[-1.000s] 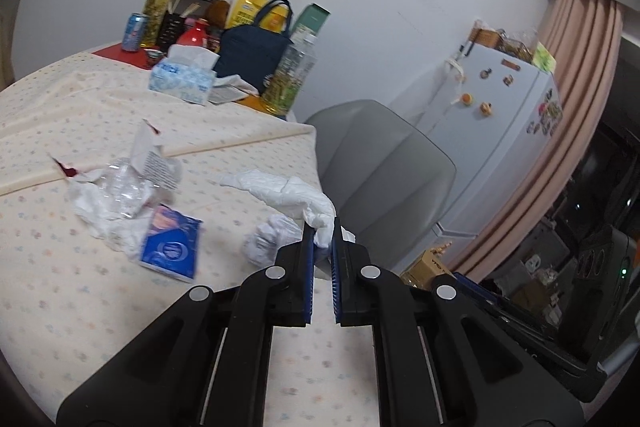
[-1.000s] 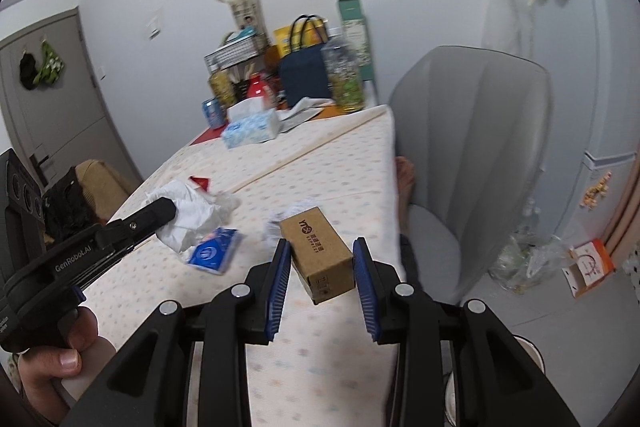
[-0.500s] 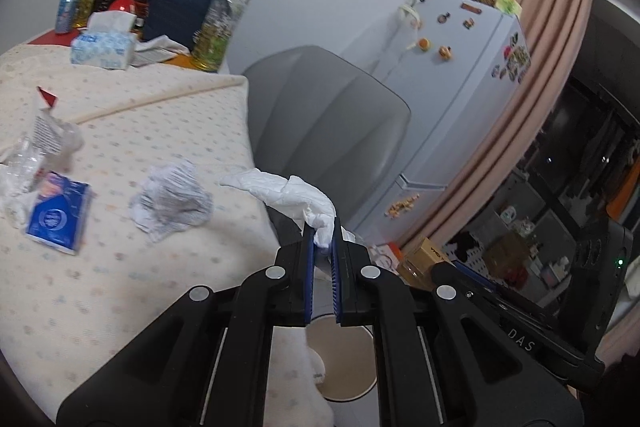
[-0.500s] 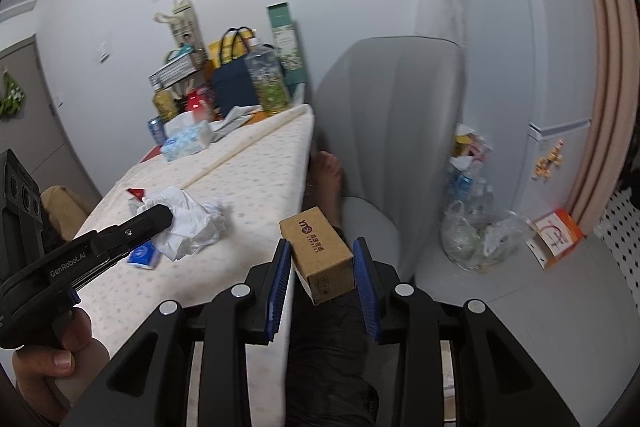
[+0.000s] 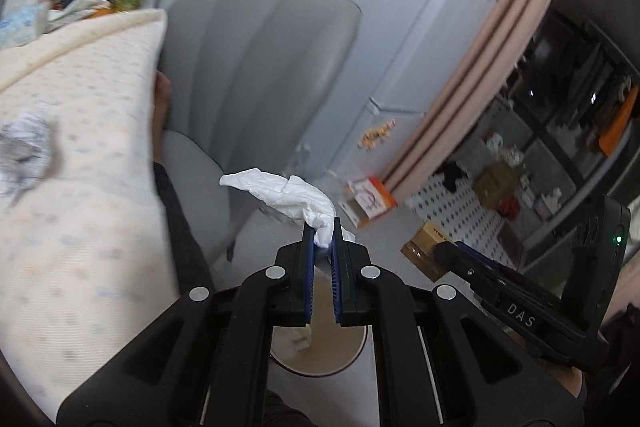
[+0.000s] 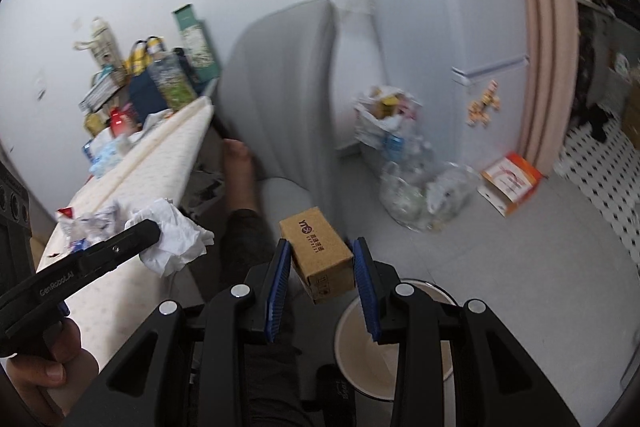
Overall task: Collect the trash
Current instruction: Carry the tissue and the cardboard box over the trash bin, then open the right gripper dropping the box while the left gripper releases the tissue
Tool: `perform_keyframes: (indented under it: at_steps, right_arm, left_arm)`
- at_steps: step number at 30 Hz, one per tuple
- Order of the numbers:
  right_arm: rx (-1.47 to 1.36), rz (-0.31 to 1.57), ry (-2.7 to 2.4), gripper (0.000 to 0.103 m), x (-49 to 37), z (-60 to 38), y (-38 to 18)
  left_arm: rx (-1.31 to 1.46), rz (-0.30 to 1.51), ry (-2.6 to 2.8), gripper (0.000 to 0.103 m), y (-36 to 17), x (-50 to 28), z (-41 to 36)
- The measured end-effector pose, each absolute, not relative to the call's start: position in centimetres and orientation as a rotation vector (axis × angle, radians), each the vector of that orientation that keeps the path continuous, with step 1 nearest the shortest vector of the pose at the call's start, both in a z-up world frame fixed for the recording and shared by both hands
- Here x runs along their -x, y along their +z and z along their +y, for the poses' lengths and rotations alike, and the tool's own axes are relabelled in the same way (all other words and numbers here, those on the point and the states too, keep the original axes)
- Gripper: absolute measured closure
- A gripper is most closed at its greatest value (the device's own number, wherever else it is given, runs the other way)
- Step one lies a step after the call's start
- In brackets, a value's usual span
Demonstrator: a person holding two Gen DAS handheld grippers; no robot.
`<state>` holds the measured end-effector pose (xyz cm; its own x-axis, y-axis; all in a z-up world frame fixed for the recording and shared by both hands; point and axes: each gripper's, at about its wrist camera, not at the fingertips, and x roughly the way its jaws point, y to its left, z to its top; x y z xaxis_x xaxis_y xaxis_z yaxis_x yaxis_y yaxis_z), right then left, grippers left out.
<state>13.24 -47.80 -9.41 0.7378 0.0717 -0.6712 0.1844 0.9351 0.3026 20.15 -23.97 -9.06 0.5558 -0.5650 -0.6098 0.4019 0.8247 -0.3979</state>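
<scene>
Both grippers are swinging off the table toward the floor bin. Left wrist view: left gripper point(image 5: 323, 241) is pinching the white tissue point(image 5: 288, 193), bin point(image 5: 320, 355) lying directly beneath; releasing there suits. Right wrist view: right gripper point(image 6: 322, 269) is clamping the cardboard box point(image 6: 318, 253), bin point(image 6: 400, 343) sitting below, slightly right; centring first is advisable.

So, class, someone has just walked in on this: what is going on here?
A person is clearing rubbish with a handheld gripper in each hand. The left gripper is shut on a crumpled white tissue, and the right gripper is clamped on a small cardboard box. Both are off the table and above a round bin on the floor. Nothing has been dropped yet. More crumpled paper lies on the table.
</scene>
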Motion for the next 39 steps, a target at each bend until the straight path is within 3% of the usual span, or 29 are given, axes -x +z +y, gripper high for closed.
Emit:
perform_keyframes:
  at_steps: [8,12,19,34,35,37,38,39]
  right_arm:
    - [-0.460,0.831,-0.104,0.068,-14.1,-51.6,-15.0]
    - [-0.488,0.845,-0.135,0.048,-13.8,-53.0,-16.7]
    - [-0.530,0.826,-0.228,0.039,-12.3,-56.3,-17.3]
    - [-0.573,0.798,-0.340,0.035,-8.9,-60.4,-15.4]
    - [-0.563,0.797,-0.346,0.034,-8.7,-60.3,-15.0]
    - [-0.544,0.795,-0.358,0.034,-8.5,-60.0,-14.2]
    - [-0.537,0.795,-0.365,0.034,-8.5,-59.8,-13.9]
    - [-0.529,0.794,-0.369,0.034,-8.4,-59.5,-13.6]
  left_arm:
    - [0.153,0.895,-0.621,0.095,-12.5,-20.7,-28.8]
    - [0.123,0.944,-0.629,0.095,-14.0,-21.1,-30.1]
    - [0.082,1.018,-0.666,0.095,-16.7,-21.3,-33.2]
    - [0.018,1.145,-0.710,0.094,-21.1,-22.0,-38.9]
    - [0.024,1.165,-0.704,0.089,-21.7,-22.1,-39.0]
    - [0.026,1.199,-0.707,0.064,-22.4,-22.4,-39.3]
    - [0.025,1.196,-0.714,0.037,-22.4,-22.3,-39.2]
    - [0.026,1.176,-0.714,0.032,-22.2,-22.1,-39.0]
